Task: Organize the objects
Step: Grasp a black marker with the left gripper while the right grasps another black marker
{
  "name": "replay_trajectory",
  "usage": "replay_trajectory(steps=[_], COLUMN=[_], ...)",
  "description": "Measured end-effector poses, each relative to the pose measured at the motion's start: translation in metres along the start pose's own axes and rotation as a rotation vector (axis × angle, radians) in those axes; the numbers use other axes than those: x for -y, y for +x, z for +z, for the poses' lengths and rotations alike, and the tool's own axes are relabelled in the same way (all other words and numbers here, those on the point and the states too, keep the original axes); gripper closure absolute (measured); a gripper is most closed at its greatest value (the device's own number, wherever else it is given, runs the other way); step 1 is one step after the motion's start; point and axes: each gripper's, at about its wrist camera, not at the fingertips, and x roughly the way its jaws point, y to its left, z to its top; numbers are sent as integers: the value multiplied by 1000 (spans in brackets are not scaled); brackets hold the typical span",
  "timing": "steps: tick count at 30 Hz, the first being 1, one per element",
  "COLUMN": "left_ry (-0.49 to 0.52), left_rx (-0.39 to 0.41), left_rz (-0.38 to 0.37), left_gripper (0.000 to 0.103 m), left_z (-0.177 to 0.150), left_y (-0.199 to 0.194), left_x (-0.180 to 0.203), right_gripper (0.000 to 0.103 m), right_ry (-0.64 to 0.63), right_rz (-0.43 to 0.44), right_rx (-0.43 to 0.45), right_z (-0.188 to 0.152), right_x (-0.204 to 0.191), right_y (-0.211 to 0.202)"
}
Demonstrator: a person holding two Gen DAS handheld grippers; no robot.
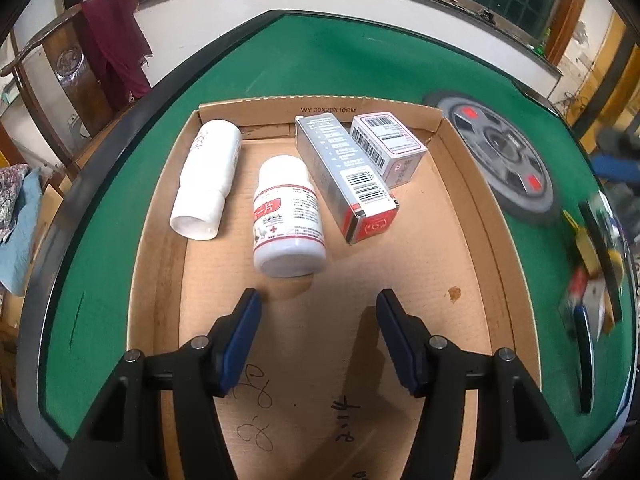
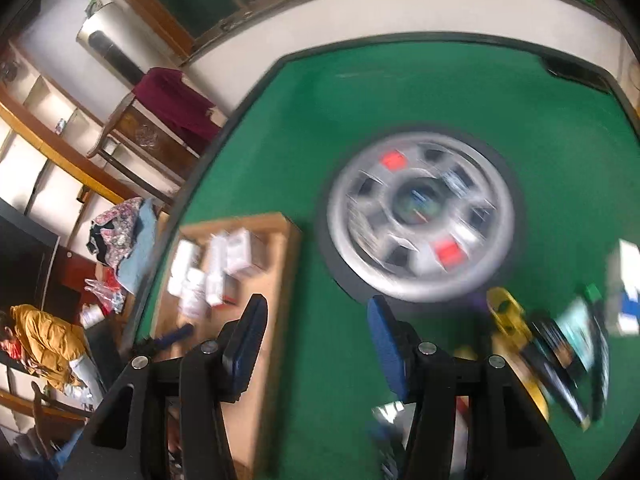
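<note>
A shallow cardboard tray [image 1: 472, 184] lies on the green table. In it lie a plain white bottle [image 1: 208, 178], a white pill bottle with a red label [image 1: 288, 216], a long silver box [image 1: 346, 176] and a small white box with barcodes [image 1: 388, 148]. My left gripper [image 1: 318, 302] is open and empty, hovering over the tray just short of the pill bottle. My right gripper [image 2: 318, 308] is open and empty above the green felt, right of the tray [image 2: 288, 256]; this view is blurred. Loose items, one yellow [image 2: 506, 312], lie at the right.
A round grey dial with red marks [image 1: 504, 152] is set in the table's middle, also in the right wrist view [image 2: 420, 216]. Blurred loose items lie at the table's right edge [image 1: 592, 276]. A wooden chair with a maroon cloth [image 1: 116, 44] stands beyond the table.
</note>
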Motion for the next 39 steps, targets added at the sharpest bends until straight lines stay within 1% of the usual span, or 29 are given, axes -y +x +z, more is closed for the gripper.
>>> replay_trajectory(steps=[2, 4, 7, 10, 12, 15, 17, 20, 21, 22, 24, 26, 28, 31, 32, 33, 35, 36, 38, 39], left_ry=[7, -4, -16, 11, 28, 62, 72, 66, 64, 49, 6, -19, -11, 2, 9, 19, 65, 75, 80, 89], left_rx=[16, 18, 34, 78, 79, 31, -40, -127, -146, -160, -191, -221, -222, -224, -223, -223, -190, -195, -193, -191], left_rz=[8, -8, -8, -33, -81, -198, -298, -354, -357, -350, -369, -365, -364, -322, -308, -291, -247, -238, -219, -206], left_gripper=[44, 44, 44, 44, 44, 44, 44, 44, 44, 44, 44, 44, 44, 44, 46, 50, 75, 77, 84, 86], left_z=[-3, -7, -12, -18, -20, -27, -33, -44, -45, -44, -43, -43, -44, -48, -48, -50, -51, -53, -58, -60], left_y=[-7, -11, -26, -53, -65, -73, -67, -52, -47, -42, -33, -22, -16, -3, 2, 5, 2, 2, 1, 0], left_x=[2, 2, 10, 33, 53, 94, 125, 159, 166, 172, 180, 186, 198, 211, 214, 217, 219, 218, 216, 215], right_gripper=[46, 46, 46, 46, 46, 46, 46, 46, 46, 46, 46, 46, 46, 46, 46, 46, 46, 46, 46, 46], right_ry=[18, 50, 78, 100, 108, 123, 128, 107, 99, 97, 100, 104, 107, 115, 116, 114, 115, 113, 81, 63], right_rz=[-13, -24, -32, -45, -44, -42, -32, -25, -27, -29, -22, -24, -26, -33, -37, -44, -64, -71, -112, -139], right_rx=[-14, -12, -5, 10, 13, 24, 30, 37, 38, 39, 35, 36, 35, 36, 38, 40, 48, 52, 55, 54], right_z=[-21, -44, -62, -78, -86, -94, -99, -105, -108, -111, -115, -119, -121, -121, -120, -119, -115, -113, -103, -97], right_x=[18, 38, 60, 79, 87, 101, 108, 114, 115, 118, 124, 132, 140, 150, 154, 157, 165, 170, 177, 182], right_y=[-11, -26, -44, -59, -67, -79, -86, -96, -100, -102, -106, -111, -115, -116, -117, -117, -118, -118, -115, -112])
